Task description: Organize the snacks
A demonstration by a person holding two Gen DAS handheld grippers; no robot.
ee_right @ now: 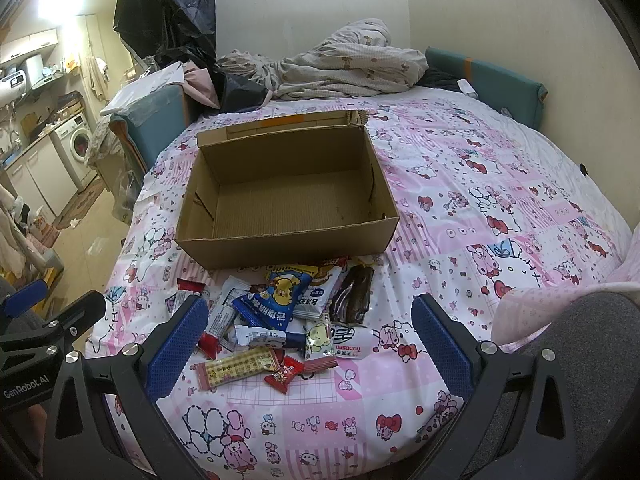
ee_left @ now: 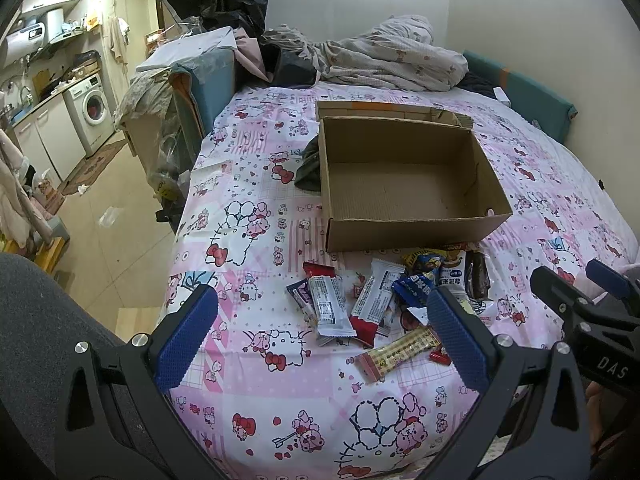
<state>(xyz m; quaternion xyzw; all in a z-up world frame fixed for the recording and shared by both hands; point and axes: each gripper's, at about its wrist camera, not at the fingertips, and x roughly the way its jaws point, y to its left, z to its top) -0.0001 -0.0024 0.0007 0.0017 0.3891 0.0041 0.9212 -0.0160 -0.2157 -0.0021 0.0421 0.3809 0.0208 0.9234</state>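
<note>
Blue-padded, both claws hover spread and empty over the bed — left claw (ee_left: 320, 336), right claw (ee_right: 308, 344). Only the right view shows a dark brown packet (ee_right: 354, 294) in full. One cardboard box (ee_right: 280, 236) sits just beyond the snack pile (ee_right: 276, 320) — count unclear.

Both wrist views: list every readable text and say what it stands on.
"DAS": black body of the right gripper.
"GenRobot.AI": black body of the left gripper.
"Tiandsen", upside down: white snack packet with red print.
Print on the other wrappers in the snack pile: too small or blurred.
</note>
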